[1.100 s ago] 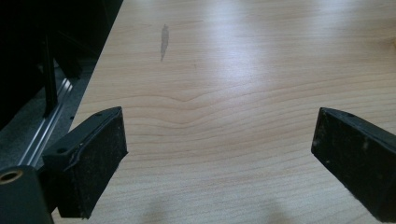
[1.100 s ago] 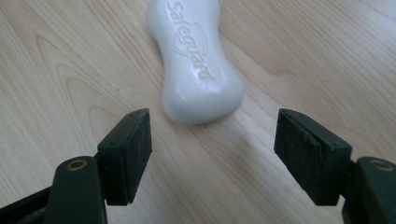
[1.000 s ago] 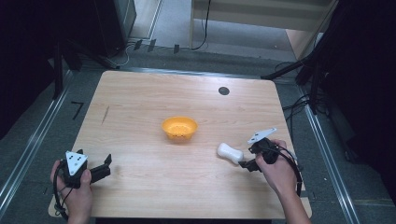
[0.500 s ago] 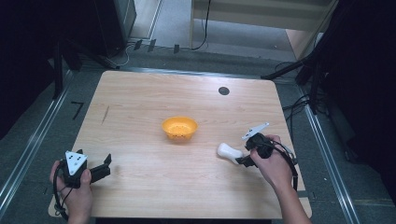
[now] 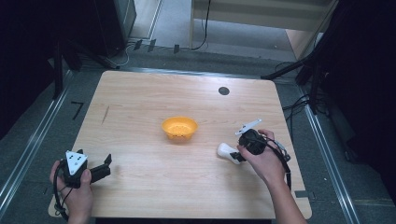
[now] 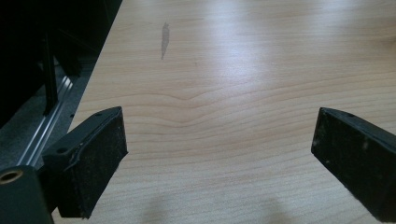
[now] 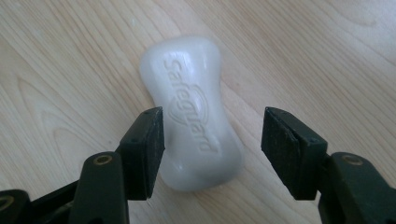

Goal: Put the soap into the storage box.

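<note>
Two fingers of my right gripper (image 7: pixel 210 154) straddled the soap (image 7: pixel 194 112), which lay flat on the counter (image 5: pixel 140 112) at center right of the high view. They had just been closing but didn't yet pinch it; the left pad touched, the right stood clear. My left gripper (image 5: pixel 100 168) idled wide open, lower left, beside nothing. Bowl (image 5: pixel 179 127) sat mid-counter, likely the target.

Glossy white soap bar (image 7: pixel 194 112) on smooth, light wooden table (image 7: pixel 70 70)
</note>
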The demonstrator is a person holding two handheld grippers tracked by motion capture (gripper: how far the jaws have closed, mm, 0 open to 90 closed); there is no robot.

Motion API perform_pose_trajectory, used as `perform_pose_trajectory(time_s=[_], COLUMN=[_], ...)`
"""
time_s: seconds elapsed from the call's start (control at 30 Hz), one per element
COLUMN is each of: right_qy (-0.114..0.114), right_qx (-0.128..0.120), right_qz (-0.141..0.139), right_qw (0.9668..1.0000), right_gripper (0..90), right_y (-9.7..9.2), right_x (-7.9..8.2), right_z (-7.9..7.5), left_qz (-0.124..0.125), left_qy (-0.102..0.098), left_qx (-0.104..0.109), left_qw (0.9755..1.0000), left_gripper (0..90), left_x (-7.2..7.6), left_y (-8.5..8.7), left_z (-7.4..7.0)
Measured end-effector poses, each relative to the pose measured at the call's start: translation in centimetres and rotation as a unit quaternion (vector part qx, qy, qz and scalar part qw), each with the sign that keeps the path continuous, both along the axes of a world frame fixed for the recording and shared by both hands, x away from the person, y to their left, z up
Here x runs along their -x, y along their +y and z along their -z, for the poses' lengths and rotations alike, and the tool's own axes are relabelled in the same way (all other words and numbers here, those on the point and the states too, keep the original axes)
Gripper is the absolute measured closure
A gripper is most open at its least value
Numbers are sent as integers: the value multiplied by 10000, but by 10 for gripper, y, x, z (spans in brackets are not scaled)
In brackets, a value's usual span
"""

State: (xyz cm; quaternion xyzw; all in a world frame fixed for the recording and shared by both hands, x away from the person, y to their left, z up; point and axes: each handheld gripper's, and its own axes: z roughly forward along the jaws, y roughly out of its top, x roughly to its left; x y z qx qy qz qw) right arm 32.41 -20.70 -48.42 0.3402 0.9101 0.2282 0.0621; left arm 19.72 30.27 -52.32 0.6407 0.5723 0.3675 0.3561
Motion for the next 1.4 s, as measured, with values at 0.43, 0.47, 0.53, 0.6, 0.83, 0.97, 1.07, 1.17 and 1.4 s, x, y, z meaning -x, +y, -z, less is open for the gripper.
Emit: perform_pose_trajectory(time_s=[0.43, 0.47, 0.53, 0.6, 0.83, 0.97, 1.07, 1.17, 1.4], right_qy=[90, 90, 89, 111, 201, 260, 269, 314, 400], right_qx=[-22, -22, -22, -27, -3, 86, 147, 205, 409], right_qz=[-309, -309, -377, -374, -465, -428, -419, -433, -516], right_qw=[9995, 9995, 9992, 9992, 9987, 9987, 9987, 9984, 9970], right_gripper=[480, 480, 470, 464, 445, 440, 431, 421, 442], right_y=[7, 7, 7, 7, 12, 15, 16, 17, 23], right_x=[-5, -5, -6, -6, -6, -8, -9, -11, -12], right_z=[4, 4, 6, 6, 9, 12, 14, 18, 23], left_qz=[-11, -11, -9, -10, -4, -1, -3, -3, 19], left_qy=[8, 8, 8, 9, 12, 15, 18, 23, 53], left_qx=[-34, -34, -41, -50, -60, -58, -56, -63, -102], left_qw=[10000, 10000, 10000, 10000, 10000, 10000, 10000, 10000, 9999], left_gripper=[37, 40, 40, 41, 43, 48, 51, 53, 60], left_x=[0, 0, 0, 0, 0, 0, -1, -1, -1], left_y=[-1, -1, -1, -1, -1, -1, -1, -1, -2], left_z=[0, 0, 0, 0, 0, 0, 0, 0, 0])
